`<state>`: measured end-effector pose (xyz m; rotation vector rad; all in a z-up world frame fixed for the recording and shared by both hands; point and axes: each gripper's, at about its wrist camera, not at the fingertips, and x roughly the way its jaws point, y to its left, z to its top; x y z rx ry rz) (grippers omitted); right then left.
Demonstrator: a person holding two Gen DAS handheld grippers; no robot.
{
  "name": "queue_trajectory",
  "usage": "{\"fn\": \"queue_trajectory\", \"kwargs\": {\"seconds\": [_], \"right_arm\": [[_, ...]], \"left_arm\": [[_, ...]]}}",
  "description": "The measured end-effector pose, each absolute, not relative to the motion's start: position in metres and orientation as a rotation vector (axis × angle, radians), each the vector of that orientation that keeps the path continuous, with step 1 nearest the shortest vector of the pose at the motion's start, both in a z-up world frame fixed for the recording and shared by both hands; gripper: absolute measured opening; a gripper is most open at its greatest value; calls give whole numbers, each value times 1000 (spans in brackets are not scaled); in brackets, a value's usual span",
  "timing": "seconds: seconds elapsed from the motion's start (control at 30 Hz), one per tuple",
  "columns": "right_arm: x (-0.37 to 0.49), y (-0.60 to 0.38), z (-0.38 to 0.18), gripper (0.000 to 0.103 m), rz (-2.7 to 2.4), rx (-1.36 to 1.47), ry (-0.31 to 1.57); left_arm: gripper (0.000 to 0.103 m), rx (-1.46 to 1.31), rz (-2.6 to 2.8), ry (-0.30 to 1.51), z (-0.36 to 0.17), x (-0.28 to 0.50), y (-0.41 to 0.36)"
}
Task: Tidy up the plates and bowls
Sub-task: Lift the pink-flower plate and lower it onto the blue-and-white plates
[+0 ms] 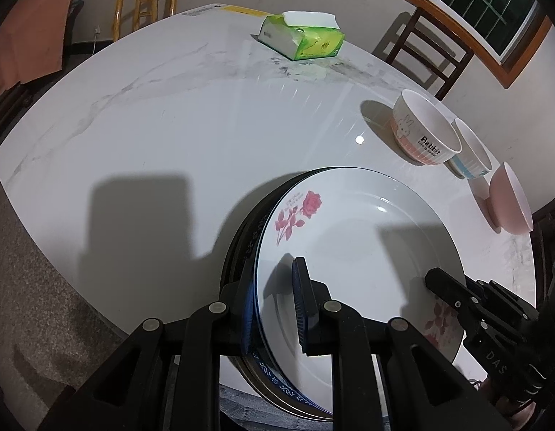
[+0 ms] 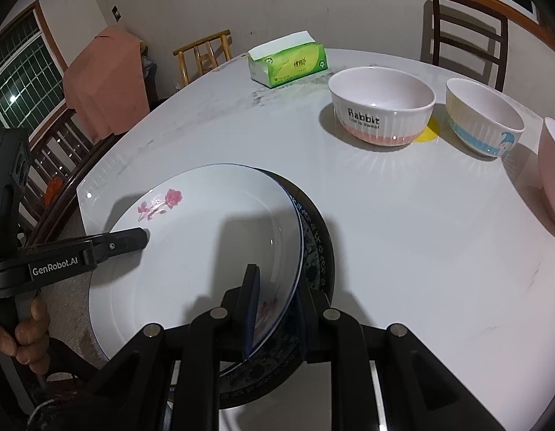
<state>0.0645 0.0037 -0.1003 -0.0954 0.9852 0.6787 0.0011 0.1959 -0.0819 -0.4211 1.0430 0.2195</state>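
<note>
A stack of plates sits at the table's near edge: a white rose plate [image 1: 356, 237] on top, a blue-patterned plate [image 1: 277, 384] and a dark plate [image 1: 238, 237] under it. My left gripper [image 1: 274, 309] is shut on the stack's left rim. My right gripper [image 2: 275, 312] is shut on the stack's right rim [image 2: 295, 251]; the rose plate [image 2: 198, 251] shows there too. Three bowls stand to the right: a "Rabbit" bowl [image 1: 425, 129] [image 2: 381, 107], a blue-striped bowl [image 1: 471, 151] [image 2: 482, 118] and a pink bowl [image 1: 507, 201] [image 2: 552, 168].
A green tissue box [image 1: 302, 36] [image 2: 288, 61] lies at the far side of the white marble table [image 1: 151, 136]. Wooden chairs [image 1: 148, 0] [image 2: 464, 25] stand around it. A yellow sticker [image 2: 430, 131] lies between two bowls.
</note>
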Motion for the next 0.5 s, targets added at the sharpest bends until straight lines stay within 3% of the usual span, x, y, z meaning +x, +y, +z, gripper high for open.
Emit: {"fn": "queue_trajectory", "kwargs": {"seconds": [0.3,0.5], "right_arm": [[65,3,-103,21,674,-106,997],[66,4,-103,21,675,-105,1004]], "left_arm": [[17,-440,212,1058,-82,3,197],[25,-471,200,1076,-81,5,198]]}}
